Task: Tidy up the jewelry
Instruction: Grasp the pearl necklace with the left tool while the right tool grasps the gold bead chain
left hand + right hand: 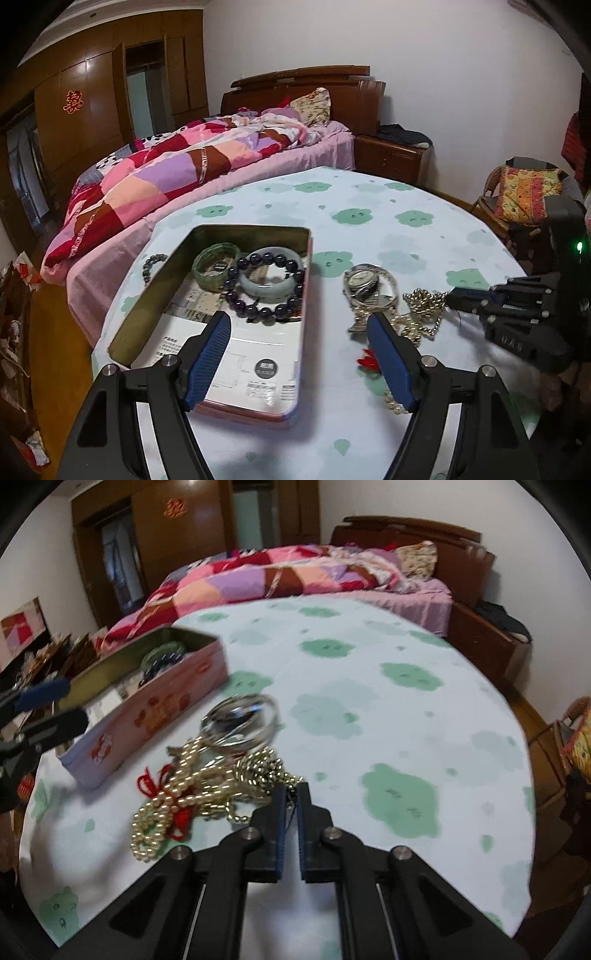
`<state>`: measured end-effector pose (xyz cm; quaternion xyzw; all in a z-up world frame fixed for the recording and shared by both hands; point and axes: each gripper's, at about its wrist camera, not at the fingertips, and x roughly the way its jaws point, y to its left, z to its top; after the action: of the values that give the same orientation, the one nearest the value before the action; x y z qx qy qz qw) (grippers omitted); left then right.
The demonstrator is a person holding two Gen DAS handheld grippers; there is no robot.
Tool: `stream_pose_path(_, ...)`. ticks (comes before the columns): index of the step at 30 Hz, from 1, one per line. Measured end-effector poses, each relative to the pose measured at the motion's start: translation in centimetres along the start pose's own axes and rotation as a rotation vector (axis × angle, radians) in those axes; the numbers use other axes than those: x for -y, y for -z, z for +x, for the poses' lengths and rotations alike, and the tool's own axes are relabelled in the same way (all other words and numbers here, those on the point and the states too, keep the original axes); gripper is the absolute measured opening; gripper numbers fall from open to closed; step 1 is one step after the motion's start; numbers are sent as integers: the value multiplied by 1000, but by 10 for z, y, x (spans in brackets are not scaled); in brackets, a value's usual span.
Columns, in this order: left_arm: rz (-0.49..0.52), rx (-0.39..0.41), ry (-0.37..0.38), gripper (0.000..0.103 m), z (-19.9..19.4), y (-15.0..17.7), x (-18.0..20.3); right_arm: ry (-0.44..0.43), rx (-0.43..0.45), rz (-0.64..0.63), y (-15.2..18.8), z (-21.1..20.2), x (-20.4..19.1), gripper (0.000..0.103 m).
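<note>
A pink tin box (303, 280) (155, 716) on the round table holds a green bangle (216, 264), a pale jade bangle (271, 275) and a dark bead bracelet (264, 286). My left gripper (299, 323) is open over the box's near right edge. To the right lie a wristwatch (364, 282), silver bangles (242, 720), a gold bead chain (424, 301) (260, 770) and a pearl necklace with red thread (162, 812). My right gripper (290, 792) (456, 295) is shut on the gold chain's end.
A dark bead bracelet (153, 264) lies on the cloth left of the box. A bed (192, 166) stands behind the table, a nightstand (391, 158) beside it. A wicker chair (517, 199) is at the right. The table's cloth (369, 701) has green cloud prints.
</note>
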<state>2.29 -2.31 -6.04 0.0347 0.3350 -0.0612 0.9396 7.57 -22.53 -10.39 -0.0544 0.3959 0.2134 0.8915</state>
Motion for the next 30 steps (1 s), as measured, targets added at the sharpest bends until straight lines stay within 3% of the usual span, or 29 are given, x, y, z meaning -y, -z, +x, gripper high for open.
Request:
stream_pose_path(11, 89, -41, 81, 75, 14, 2, 34, 42, 11, 32, 7, -6, 20, 7)
stream_pose_path(14, 106, -80, 102, 60, 26, 1, 42, 27, 8, 10, 9, -4, 14, 7)
stream_pose_path(17, 111, -125, 118, 52, 39, 1, 48, 17, 9, 3, 11, -2, 11, 7)
stream_pose_path(18, 108, -137, 119, 45, 43, 1, 49, 16, 9, 4, 11, -1, 11, 7)
stream_pose_path(23, 101, -199, 146, 32, 59, 4, 53, 10, 13, 13, 13, -2, 14, 7)
stream_pose_path(27, 100, -219, 158, 29, 65, 6, 56, 10, 12, 10, 13, -1, 14, 7)
stream_pose_path(30, 88, -231, 186, 14, 68, 8, 55, 10, 12, 8, 14, -1, 13, 7)
